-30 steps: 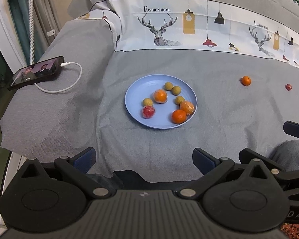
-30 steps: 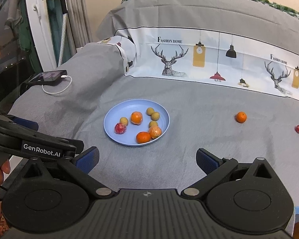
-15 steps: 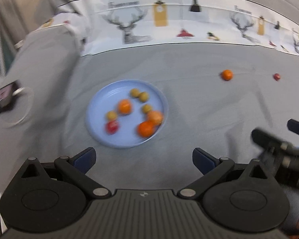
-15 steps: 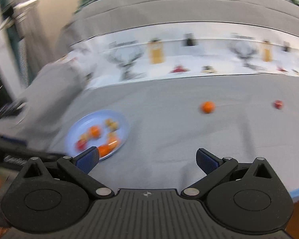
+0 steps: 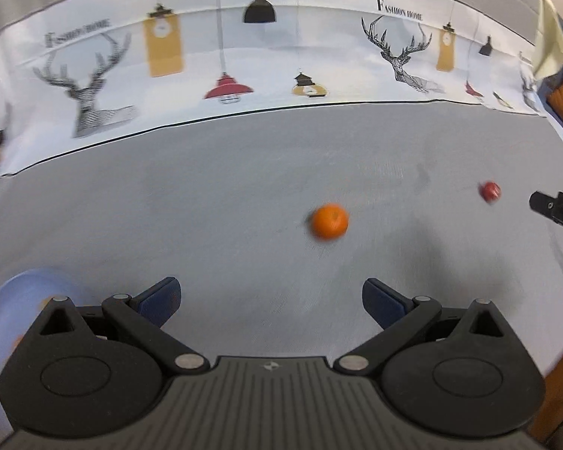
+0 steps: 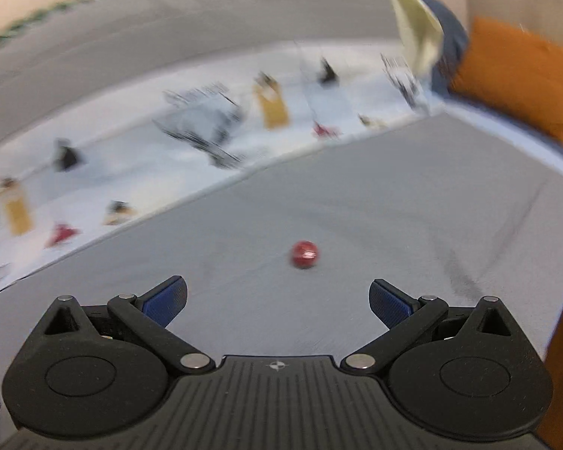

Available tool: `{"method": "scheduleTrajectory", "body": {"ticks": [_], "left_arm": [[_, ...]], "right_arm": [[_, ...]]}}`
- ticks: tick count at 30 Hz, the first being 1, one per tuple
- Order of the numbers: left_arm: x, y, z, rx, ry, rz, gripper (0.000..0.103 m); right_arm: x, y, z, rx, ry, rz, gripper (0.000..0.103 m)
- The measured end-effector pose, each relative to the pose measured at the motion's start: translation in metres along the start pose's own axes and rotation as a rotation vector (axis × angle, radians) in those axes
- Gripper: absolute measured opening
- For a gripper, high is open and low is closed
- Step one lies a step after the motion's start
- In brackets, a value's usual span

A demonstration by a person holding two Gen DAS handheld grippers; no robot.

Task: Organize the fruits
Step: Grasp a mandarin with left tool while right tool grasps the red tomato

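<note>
A small orange fruit (image 5: 330,221) lies loose on the grey bedsheet, ahead of my left gripper (image 5: 271,302) and a little to its right; that gripper is open and holds nothing. Farther right a small red fruit (image 5: 489,191) rests on the sheet. In the right wrist view the same red fruit (image 6: 304,254) sits just ahead of my right gripper (image 6: 277,300), which is open and empty. The blue plate (image 5: 15,292) shows only as a blurred rim at the lower left, mostly hidden behind the left gripper's body.
A white printed cloth band (image 5: 281,67) with deer and lamps runs across the back of the bed. An orange cushion (image 6: 514,75) lies at the far right. Part of the right gripper (image 5: 555,210) shows at the left wrist view's right edge.
Both grippers have swung right and forward. The plate slid from the middle of view to the left edge, and the loose orange and red fruits now appear much closer.
</note>
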State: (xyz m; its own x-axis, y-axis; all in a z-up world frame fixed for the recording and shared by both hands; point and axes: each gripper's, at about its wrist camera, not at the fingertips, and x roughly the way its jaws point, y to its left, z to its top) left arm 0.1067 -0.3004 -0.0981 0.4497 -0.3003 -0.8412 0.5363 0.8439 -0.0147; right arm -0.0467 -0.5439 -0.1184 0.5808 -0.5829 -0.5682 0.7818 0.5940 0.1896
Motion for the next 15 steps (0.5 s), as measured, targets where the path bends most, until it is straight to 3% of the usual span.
{"method": "scheduleTrajectory", "body": {"ticks": [5,11,12,15], "left_arm": [[0.068,-0.026,0.028,-0.005,0.028,-0.008,0.103],[0.13,-0.03,0.034,0.042,0.033,0.014,0.103],[0.138,-0.029,0.032,0.057,0.049,0.019,0.103],[0.14,-0.027,0.029,0.068,0.012,0.01,0.103]], "right_arm": [[0.109,-0.017,0.014,0.036,0.098,-0.071,0.102],[0.183,-0.018,0.007,0.001,0.144,-0.113,0.102],[0.182,-0.016,0.002,-0.017,0.085,-0.113,0.102],[0.184,-0.013,-0.006,-0.041,0.019,-0.116,0.102]]}}
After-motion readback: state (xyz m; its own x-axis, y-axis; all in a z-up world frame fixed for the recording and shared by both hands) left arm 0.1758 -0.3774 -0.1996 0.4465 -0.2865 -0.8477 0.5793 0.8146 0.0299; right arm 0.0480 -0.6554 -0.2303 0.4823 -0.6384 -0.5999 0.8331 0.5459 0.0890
